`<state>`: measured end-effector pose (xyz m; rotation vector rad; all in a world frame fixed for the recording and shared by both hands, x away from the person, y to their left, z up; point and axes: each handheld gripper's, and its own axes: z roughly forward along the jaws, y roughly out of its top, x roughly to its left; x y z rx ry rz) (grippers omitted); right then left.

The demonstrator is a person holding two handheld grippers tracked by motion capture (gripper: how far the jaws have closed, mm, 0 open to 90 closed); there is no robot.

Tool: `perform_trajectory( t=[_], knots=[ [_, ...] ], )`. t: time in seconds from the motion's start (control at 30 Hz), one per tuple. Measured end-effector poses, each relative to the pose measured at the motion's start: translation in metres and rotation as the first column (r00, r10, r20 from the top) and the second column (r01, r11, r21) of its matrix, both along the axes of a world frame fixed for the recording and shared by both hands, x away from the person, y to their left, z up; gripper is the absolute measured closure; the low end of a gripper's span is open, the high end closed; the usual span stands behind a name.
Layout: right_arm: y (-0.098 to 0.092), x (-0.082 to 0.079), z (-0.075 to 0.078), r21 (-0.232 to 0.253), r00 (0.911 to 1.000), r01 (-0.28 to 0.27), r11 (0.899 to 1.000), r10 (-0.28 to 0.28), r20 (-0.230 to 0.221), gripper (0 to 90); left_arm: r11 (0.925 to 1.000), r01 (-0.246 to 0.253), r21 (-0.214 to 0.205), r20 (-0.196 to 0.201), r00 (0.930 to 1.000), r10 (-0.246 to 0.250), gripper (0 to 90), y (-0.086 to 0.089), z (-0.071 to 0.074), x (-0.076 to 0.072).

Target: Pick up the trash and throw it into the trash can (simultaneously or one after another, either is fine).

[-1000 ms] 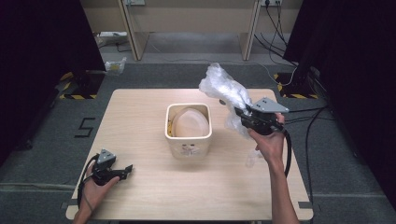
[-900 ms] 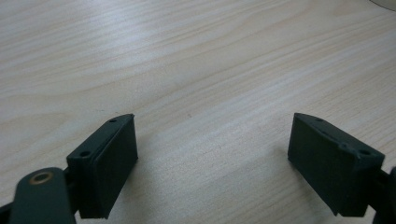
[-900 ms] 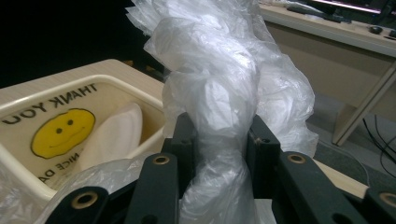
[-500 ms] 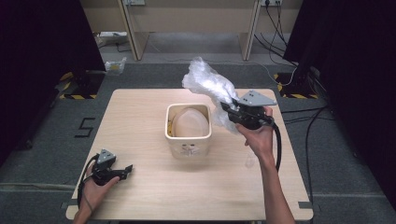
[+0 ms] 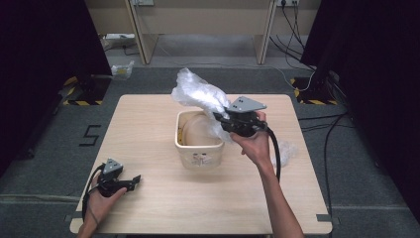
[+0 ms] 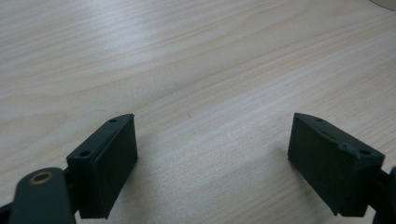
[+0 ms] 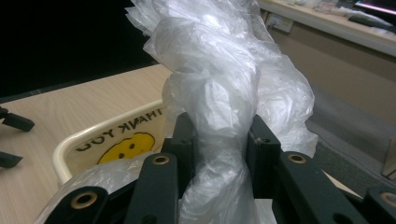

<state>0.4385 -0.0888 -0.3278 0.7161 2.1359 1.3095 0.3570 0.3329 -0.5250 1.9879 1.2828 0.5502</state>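
A crumpled clear plastic bag (image 5: 198,94) (image 7: 219,79) is pinched between the jaws of my right gripper (image 5: 222,119) (image 7: 218,140), which is shut on it and holds it over the right rim of a cream bin (image 5: 198,148) (image 7: 74,149) in the middle of the table. The bin has a bag with a smiley face and "THANK YOU" print (image 7: 123,144) inside it. My left gripper (image 5: 133,181) (image 6: 212,163) rests low over the bare wood near the front left of the table, its jaws wide open with nothing between them.
The light wooden table (image 5: 148,129) stands on a grey floor. A small heap of clear plastic (image 5: 287,148) lies on the table to the right of the bin. Cables (image 5: 327,134) run across the floor at the right. Wooden furniture legs (image 5: 141,34) stand beyond the table.
My right gripper has carried the plastic bag leftward, from right of the bin to over its right rim. The left gripper has not moved.
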Motion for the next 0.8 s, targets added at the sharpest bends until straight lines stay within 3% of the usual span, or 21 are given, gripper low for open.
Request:
perform_trajectory(
  t=[0.23, 0.43, 0.6, 0.8],
  knots=[
    [0.025, 0.011, -0.014, -0.034, 0.996, -0.059, 0.998, 0.056, -0.069, 69.7, 1.0, 0.0, -0.002, -0.002, 1.0, 0.0, 14.8, 0.0, 0.0, 0.0],
    [0.042, 0.02, -0.03, -0.072, 0.9857, -0.1, 0.992, 0.089, -0.143, 69.5, 1.0, 0.001, 0.0, -0.004, 1.0, -0.001, 14.8, 0.0, 0.0, 0.0],
    [0.052, 0.03, -0.042, -0.083, 0.9686, -0.135, 0.987, 0.114, -0.221, 69.3, 1.0, 0.001, 0.0, -0.005, 1.0, -0.001, 14.9, 0.0, 0.0, 0.0],
    [0.06, 0.033, -0.048, -0.125, 0.9541, -0.168, 0.978, 0.129, -0.27, 68.9, 1.0, 0.002, 0.002, -0.004, 1.0, -0.002, 14.8, 0.0, 0.0, 0.0]
  ],
)
